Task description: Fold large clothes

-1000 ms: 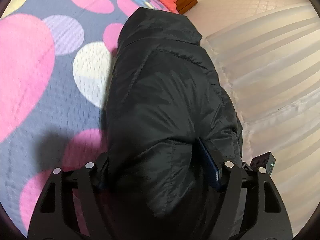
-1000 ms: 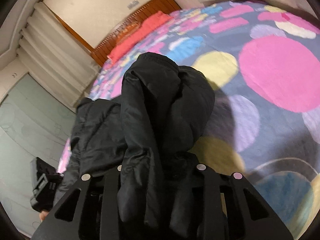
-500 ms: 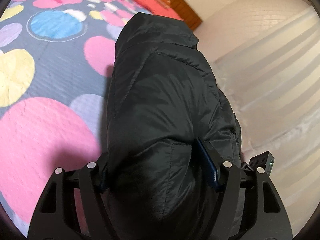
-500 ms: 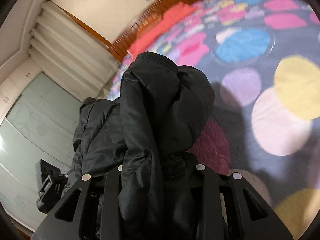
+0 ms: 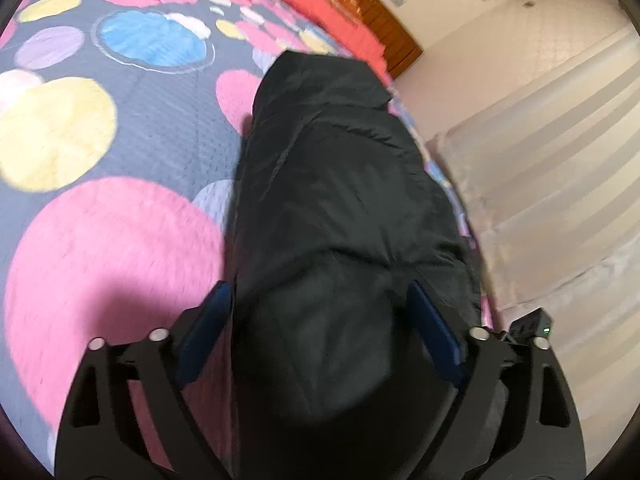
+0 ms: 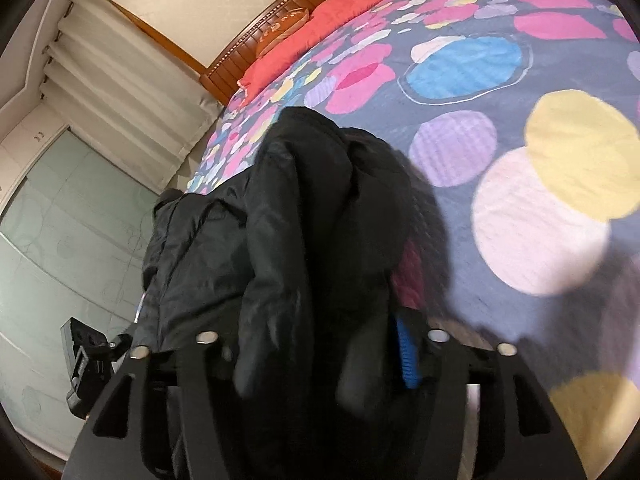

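Jacket first: a black padded jacket (image 5: 344, 216) lies bunched lengthwise along the edge of the bed, its hood end toward the wooden headboard (image 5: 360, 12), and it fills the middle of both wrist views. Left gripper (image 5: 320, 312) has just been opening its fingers; the blue pads (image 5: 434, 332) now stand wide on either side of the puffy fabric, and the left pad shows a sliver of pink bedspread between it and the cloth, so the jacket sits between them, unpressed. Right gripper (image 6: 320, 344) has also just been opening; a thick fold of the jacket (image 6: 320, 216) hangs between its fingers, the blue pad (image 6: 406, 356) on the right exposed beside the cloth, with no pinch visible. Underneath, the bedspread (image 5: 120, 152) shows big pink, yellow and blue circles on grey. A red pillow (image 6: 316, 36) rests against the headboard. Pale curtains (image 5: 552, 168) hang just past the bed's edge.
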The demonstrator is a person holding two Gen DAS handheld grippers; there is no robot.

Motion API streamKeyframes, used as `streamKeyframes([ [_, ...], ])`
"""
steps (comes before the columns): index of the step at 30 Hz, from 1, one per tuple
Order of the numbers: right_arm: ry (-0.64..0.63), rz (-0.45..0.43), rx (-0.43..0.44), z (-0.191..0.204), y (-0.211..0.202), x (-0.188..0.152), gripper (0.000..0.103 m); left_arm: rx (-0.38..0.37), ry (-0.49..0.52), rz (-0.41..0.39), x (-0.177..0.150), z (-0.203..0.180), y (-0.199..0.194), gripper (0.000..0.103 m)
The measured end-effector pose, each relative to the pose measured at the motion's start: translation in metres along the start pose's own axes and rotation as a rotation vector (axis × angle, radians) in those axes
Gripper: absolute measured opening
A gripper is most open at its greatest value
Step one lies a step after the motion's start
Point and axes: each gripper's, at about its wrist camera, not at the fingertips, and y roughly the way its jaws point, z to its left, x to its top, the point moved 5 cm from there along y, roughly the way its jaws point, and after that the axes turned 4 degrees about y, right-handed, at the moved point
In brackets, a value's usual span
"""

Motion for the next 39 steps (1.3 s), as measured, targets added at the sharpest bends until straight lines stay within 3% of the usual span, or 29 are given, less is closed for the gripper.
streamKeyframes([
  [7,-0.029,0.018,-0.002,-0.005,-0.027,-0.030,0.076,-0.093,-0.122,0.010,-0.049,0.010,-0.009,0.096],
  [12,0.058,0.089,0.010,-0.018,-0.015,-0.052,0.077,-0.039,-0.107,-0.018,-0.059,-0.002,-0.001,0.097],
  [13,0.088,0.088,0.019,-0.021,-0.013,-0.056,0.074,-0.028,-0.112,-0.014,-0.062,-0.005,0.000,0.096],
  [15,0.078,0.075,0.006,-0.020,-0.016,-0.060,0.047,-0.020,-0.107,-0.004,-0.064,-0.009,-0.002,0.084],
  [17,0.069,0.059,0.017,-0.016,-0.024,-0.063,0.035,-0.001,-0.078,-0.001,-0.066,-0.015,-0.007,0.075],
  [20,0.058,0.054,0.025,-0.010,-0.035,-0.073,0.031,0.007,-0.068,0.010,-0.067,-0.022,-0.018,0.069],
  [25,0.054,0.047,0.028,-0.014,-0.035,-0.080,0.031,0.004,-0.048,0.006,-0.073,-0.019,-0.020,0.069],
  [28,0.058,0.049,0.034,-0.014,-0.036,-0.077,0.041,-0.029,-0.078,0.013,-0.069,-0.013,-0.019,0.075],
  [32,0.053,0.022,0.009,-0.018,-0.043,-0.066,0.065,-0.032,-0.074,0.016,-0.060,-0.009,-0.028,0.082],
  [39,0.047,-0.042,0.003,-0.019,-0.058,-0.035,0.072,-0.017,-0.109,-0.045,-0.040,0.002,-0.034,0.085],
])
